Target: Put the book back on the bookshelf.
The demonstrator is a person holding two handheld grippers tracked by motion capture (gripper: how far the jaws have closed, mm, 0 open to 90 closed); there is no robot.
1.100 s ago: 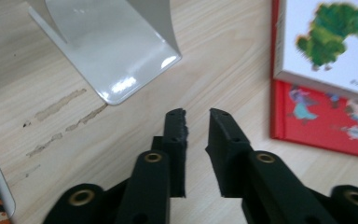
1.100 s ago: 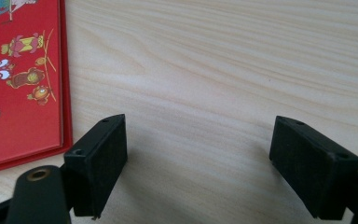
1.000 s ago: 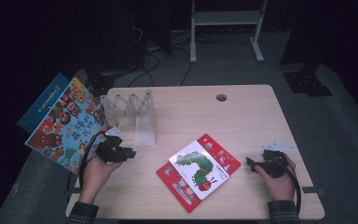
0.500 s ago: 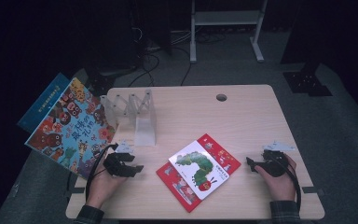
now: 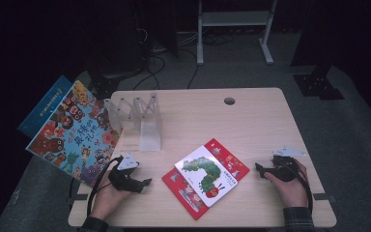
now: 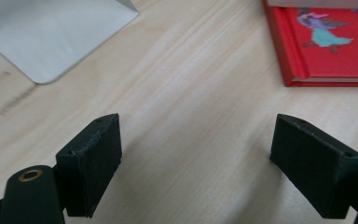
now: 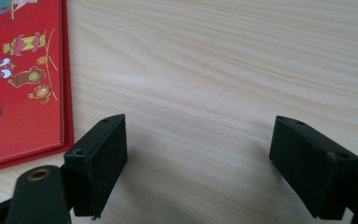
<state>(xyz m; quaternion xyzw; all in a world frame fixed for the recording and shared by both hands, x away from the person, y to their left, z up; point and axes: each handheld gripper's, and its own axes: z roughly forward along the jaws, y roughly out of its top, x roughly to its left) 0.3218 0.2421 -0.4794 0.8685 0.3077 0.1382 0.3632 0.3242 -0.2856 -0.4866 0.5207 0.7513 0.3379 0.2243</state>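
Note:
A white caterpillar picture book [image 5: 206,171] lies on top of a red book [image 5: 183,191] at the table's near middle. My left gripper [image 5: 144,184] rests low on the wood to the left of them and points at them. Its jaws have just been opening and stand open with only bare wood between them [image 6: 198,158]. The red book's corner [image 6: 326,51] shows beyond its right jaw. My right gripper [image 5: 260,167] sits to the right of the books, open, over bare wood [image 7: 198,158]. The red book [image 7: 18,79] lies past its left jaw.
A large colourful picture book [image 5: 72,130] leans over the table's left edge, with a blue book [image 5: 43,104] behind it. A clear book rack [image 5: 137,116] stands at the back left, and its pale base [image 6: 51,32] is near my left gripper. A cable hole [image 5: 229,101] is farther back.
My left hand has come down and toward the near edge, away from the large book's corner, and its gripper's jaws have opened. The right hand and the books have stayed put.

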